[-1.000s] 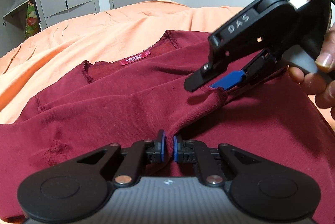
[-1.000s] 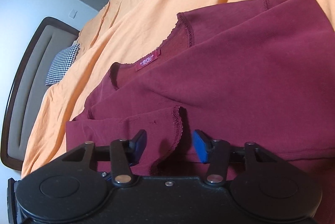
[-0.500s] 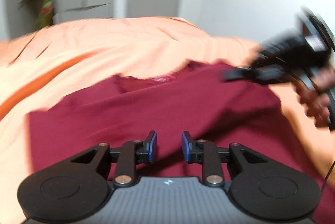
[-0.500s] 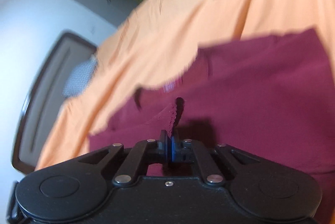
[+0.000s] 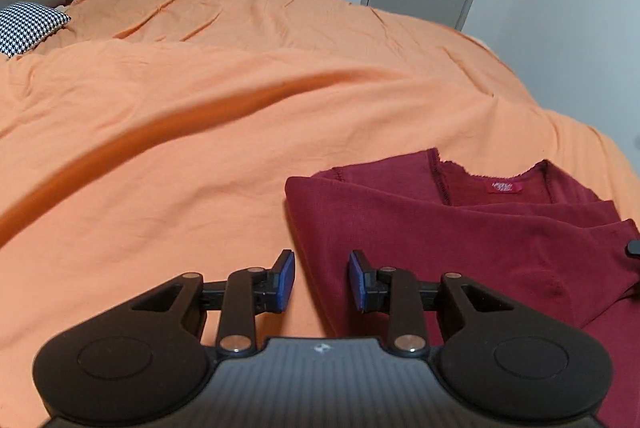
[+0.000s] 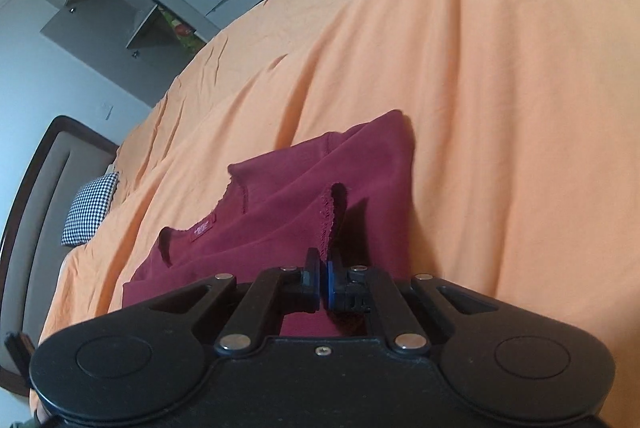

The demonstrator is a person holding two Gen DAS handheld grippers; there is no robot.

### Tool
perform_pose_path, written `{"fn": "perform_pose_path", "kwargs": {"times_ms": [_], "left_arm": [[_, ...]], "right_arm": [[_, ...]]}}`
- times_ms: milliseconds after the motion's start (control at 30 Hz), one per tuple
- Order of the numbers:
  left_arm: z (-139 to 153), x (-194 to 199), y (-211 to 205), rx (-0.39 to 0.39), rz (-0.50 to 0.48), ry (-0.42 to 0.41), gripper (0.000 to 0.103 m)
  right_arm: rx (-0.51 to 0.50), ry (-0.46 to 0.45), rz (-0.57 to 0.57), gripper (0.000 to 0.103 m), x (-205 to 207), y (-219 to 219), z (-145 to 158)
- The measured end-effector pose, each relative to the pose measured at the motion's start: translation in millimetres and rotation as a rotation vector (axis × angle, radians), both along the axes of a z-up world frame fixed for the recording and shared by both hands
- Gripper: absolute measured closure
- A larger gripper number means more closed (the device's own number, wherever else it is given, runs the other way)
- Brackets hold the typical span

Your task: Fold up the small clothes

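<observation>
Halfway, I'd say: shirt [image 5: 460,232] lies on the bed [image 5: 240,100], sides folded in. My right tongs [image 6: 322,280], pressed together, pinch its cuff [image 6: 329,212]; left tongs [image 5: 321,280] hang spread at its edge. Lengthwise fold not yet done.

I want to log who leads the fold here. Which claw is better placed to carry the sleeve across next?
The right claw: it is already shut on the sleeve cuff of the maroon top. The left claw is open, holding nothing, at the top's side edge.
</observation>
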State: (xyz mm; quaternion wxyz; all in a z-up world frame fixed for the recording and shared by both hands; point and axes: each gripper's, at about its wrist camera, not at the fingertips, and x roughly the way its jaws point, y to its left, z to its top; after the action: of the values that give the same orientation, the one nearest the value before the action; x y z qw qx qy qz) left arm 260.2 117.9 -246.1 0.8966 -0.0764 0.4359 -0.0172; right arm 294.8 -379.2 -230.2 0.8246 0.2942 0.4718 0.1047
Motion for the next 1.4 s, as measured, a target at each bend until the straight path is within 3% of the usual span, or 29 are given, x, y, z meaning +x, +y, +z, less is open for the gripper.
{"fn": "perform_pose_path", "kwargs": {"times_ms": [467,767,1067,1167,1400], "left_arm": [[-16,17,-6,-0.020,-0.028,0.048,0.071],[-21,30,11,-0.156,0.018,0.073,0.071],[-19,35,23,-0.161,0.051,0.077,0.066],[-24,38,24,-0.190,0.057,0.088,0.062],[-42,55,34,-0.337,0.153,0.136,0.058]], "right_arm": [[-0.026,0.009,0.037,0.100,6,13,-2],[-0.053,0.025,0.063,0.100,11,23,-9],[-0.093,0.018,0.088,0.098,13,26,-7],[-0.122,0.019,0.101,0.093,13,29,-7],[-0.115,0.043,0.105,0.097,20,30,-14]]}}
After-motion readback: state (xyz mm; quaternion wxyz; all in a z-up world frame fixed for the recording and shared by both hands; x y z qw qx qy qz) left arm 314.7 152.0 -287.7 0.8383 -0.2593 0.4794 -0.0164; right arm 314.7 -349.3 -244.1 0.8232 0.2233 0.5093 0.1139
